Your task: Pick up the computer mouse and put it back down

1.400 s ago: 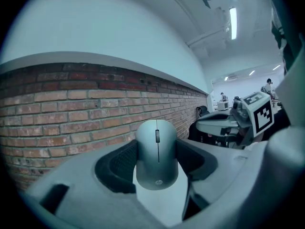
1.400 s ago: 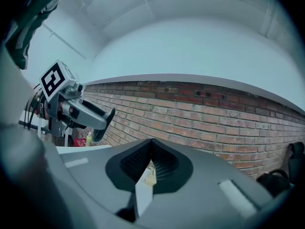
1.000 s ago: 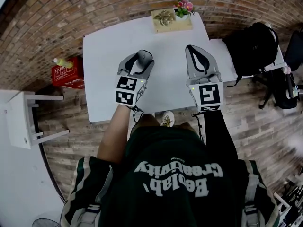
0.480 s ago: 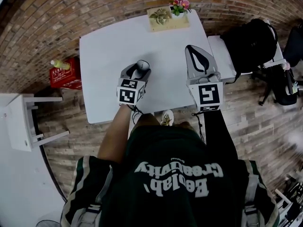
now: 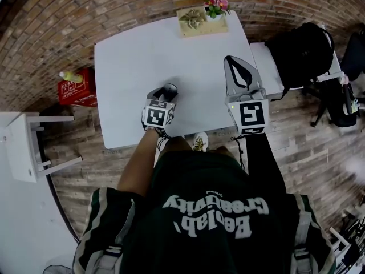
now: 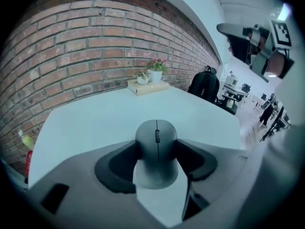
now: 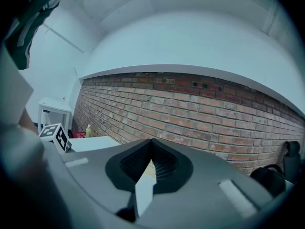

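Lowered since a second ago, the left gripper clamps the mouse above the table, right gripper closed and empty; releasing too high could drop it.

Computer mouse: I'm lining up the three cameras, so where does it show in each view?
Head view: computer mouse, left of centre, mostly hidden by the left gripper.
Left gripper view: lower centre, between that gripper's jaws.
Right gripper view: not in it.
Shared landmark: the brick wall.
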The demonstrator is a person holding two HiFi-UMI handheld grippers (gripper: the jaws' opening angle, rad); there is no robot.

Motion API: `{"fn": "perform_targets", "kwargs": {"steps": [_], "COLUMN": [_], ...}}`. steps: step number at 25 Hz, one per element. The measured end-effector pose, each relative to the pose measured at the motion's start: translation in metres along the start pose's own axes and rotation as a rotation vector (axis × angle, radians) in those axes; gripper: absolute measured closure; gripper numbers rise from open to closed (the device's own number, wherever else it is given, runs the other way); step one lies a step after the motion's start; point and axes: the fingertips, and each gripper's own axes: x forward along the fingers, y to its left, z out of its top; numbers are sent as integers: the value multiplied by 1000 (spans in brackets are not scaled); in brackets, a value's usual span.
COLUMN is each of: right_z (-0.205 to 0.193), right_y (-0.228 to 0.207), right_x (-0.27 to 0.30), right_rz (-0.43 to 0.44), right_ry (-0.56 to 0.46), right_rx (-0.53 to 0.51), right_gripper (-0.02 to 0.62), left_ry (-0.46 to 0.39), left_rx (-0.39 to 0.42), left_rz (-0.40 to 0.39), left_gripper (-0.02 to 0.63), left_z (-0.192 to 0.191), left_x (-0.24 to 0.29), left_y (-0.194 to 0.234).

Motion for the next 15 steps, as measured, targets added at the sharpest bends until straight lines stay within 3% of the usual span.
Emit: {"fn": "perform_targets", "kwargs": {"steps": [11,15], "right_z": [1,0], "right_y": [4,6], "right_x": [1,2], "right_rz": [8,8], "right_ry": [2,4], "right_rx": [-7,-10], "right_gripper": [581,581], "left_ry": [85,65], "left_rx": [0,-21], "left_rz": [56,55], "left_gripper": [341,336], "left_z": [-41,-48], "left_x": [6,6], "left_y": [15,17]}}
